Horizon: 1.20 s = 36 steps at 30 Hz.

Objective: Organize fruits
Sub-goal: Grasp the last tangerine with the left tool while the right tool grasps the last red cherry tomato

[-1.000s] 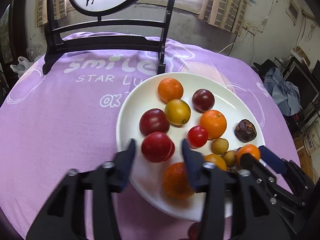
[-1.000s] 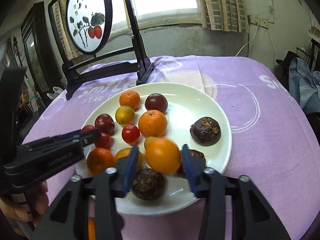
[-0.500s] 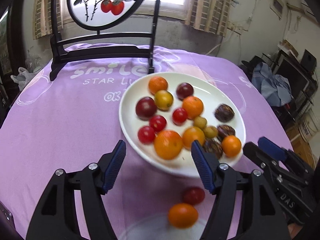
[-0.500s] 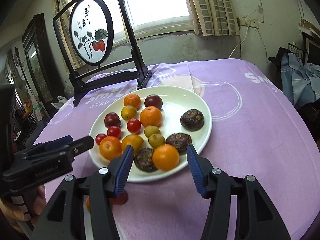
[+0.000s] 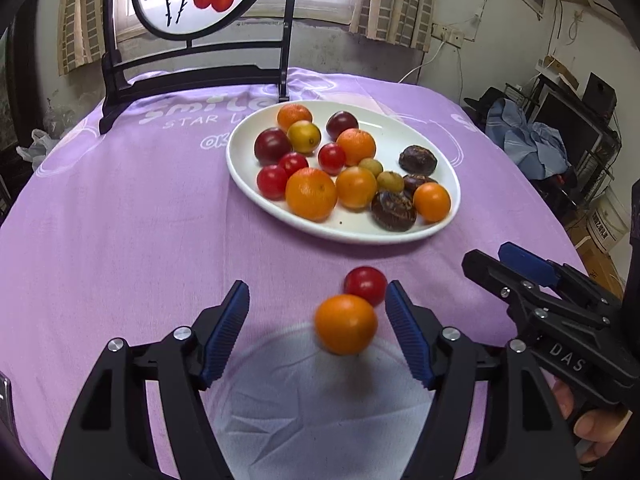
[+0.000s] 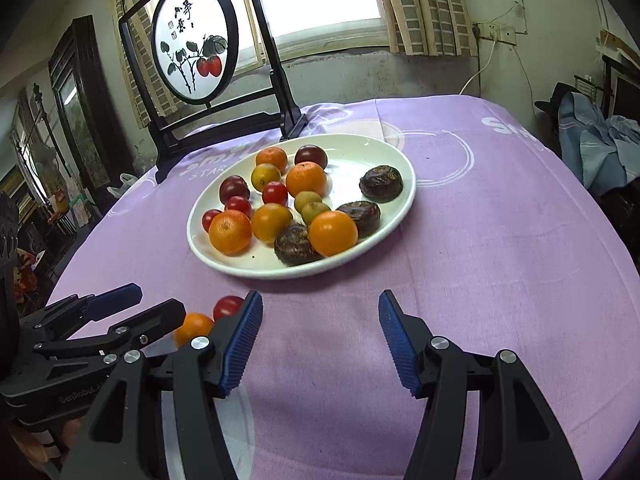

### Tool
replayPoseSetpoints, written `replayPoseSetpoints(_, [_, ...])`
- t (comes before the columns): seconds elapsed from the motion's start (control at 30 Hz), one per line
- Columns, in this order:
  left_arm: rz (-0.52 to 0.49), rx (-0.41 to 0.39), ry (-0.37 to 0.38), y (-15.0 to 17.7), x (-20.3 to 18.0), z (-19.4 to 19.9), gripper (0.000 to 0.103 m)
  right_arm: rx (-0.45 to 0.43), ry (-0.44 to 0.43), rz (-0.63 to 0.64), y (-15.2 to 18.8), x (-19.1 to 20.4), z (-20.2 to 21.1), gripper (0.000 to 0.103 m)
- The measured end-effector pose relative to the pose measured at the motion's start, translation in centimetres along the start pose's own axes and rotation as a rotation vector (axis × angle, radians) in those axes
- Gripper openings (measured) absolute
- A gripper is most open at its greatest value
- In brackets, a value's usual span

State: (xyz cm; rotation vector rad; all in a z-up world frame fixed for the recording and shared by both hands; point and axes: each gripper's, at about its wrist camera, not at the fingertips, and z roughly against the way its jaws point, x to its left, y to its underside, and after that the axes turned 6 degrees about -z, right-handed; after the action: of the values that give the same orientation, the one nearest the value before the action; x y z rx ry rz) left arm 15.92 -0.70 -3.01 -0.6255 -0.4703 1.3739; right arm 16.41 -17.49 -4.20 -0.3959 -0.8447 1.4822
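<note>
Left wrist: left claw [image 5: 316,304] opening around orange [image 5: 345,324], touching nothing, near plate [image 5: 240,168] edge.

Left gripper [image 5: 316,326] and right gripper [image 6: 320,338], jaws opening, both empty.

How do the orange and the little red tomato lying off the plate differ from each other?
The orange is plainly larger than the red tomato. The orange is orange with a dull skin, while the tomato is red and glossy. The orange lies nearer the cameras; the tomato sits just behind it, toward the white plate. Both are round, lie off the plate on the purple tablecloth, and neither is gripped.
</note>
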Motion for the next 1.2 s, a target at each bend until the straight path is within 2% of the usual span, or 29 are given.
replayPoseSetpoints(0.17, [-0.009, 0.012, -0.003, 0.6, 0.0, -0.4, 0.069, 0.013, 0.024, -0.007, 0.5, -0.6, 0.1, 0.064])
replayPoseSetpoints(0.27, [-0.039, 0.004, -0.013, 0.9, -0.4, -0.4, 0.069, 0.0, 0.038, 0.0, 0.4, -0.6, 0.2, 0.068])
replayPoseSetpoints(0.53, [-0.095, -0.011, -0.023, 1.1, -1.5, -0.2, 0.072, 0.007, 0.065, 0.011, 0.4, -0.6, 0.0, 0.071])
replayPoseSetpoints(0.87, [-0.134, 0.034, -0.032, 1.9, -2.2, -2.1, 0.072, 0.015, 0.059, 0.02, 0.6, -0.2, 0.1, 0.077])
replayPoseSetpoints(0.9, [-0.137, 0.042, -0.03, 2.0, -2.2, -2.3, 0.07, 0.016, 0.058, 0.022, 0.6, -0.2, 0.2, 0.077])
replayPoseSetpoints(0.97, [-0.137, 0.063, -0.019, 2.1, -2.2, -2.9, 0.051, 0.015, 0.058, 0.024, 0.6, -0.1, 0.2, 0.077])
replayPoseSetpoints(1.0, [-0.131, 0.08, -0.004, 2.2, -2.1, -3.2, 0.047, 0.015, 0.057, 0.025, 0.6, -0.1, 0.2, 0.077])
replayPoseSetpoints(1.1, [-0.128, 0.077, 0.007, 2.2, -1.9, -3.3, 0.038, 0.017, 0.059, 0.024, 0.6, -0.1, 0.2, 0.077])
replayPoseSetpoints(1.2, [-0.092, 0.084, 0.022, 2.1, -1.3, -3.3, 0.038, 0.021, 0.06, 0.022, 0.6, -0.1, 0.1, 0.077])
